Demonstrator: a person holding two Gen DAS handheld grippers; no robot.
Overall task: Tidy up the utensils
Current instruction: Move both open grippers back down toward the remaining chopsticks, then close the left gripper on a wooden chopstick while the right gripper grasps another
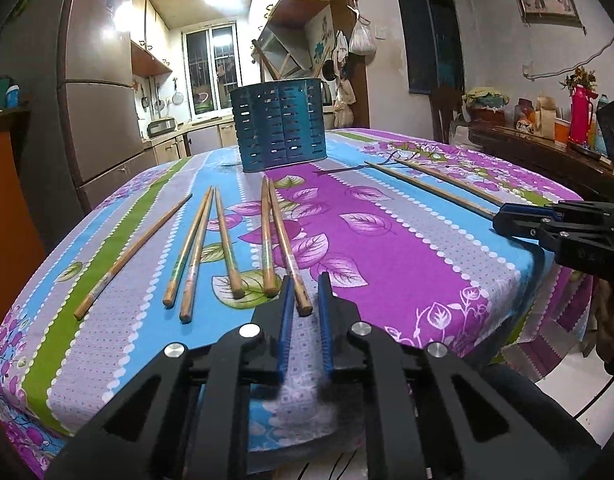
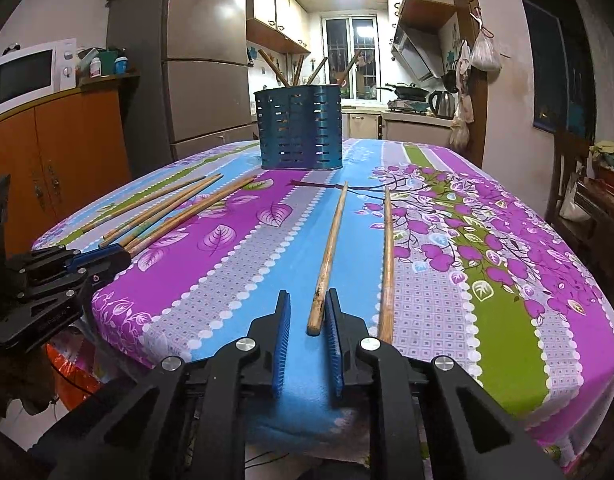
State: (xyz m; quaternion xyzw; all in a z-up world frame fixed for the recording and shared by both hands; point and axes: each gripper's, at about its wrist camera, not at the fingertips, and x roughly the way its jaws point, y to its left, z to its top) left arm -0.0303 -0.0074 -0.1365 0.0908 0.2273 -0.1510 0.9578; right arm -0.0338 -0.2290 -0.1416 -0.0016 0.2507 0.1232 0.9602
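Observation:
A blue slotted utensil holder (image 1: 281,130) stands at the table's far middle, with several chopsticks in it; it also shows in the right wrist view (image 2: 301,128). Several wooden chopsticks (image 1: 195,252) lie loose on the tablecloth at the left. My left gripper (image 1: 305,288) is open, its fingers either side of the thick end of one chopstick (image 1: 287,246). My right gripper (image 2: 307,304) is open around the near end of a chopstick (image 2: 331,256); another chopstick (image 2: 387,264) lies just to its right. Each gripper shows in the other's view, the right one (image 1: 503,220) and the left one (image 2: 119,258).
The table has a purple, blue and green floral cloth (image 1: 387,240). A fridge (image 2: 203,60) and an orange cabinet with a microwave (image 2: 27,76) stand to the left. A sideboard with a red flask (image 1: 581,114) is at the right. A kitchen lies behind.

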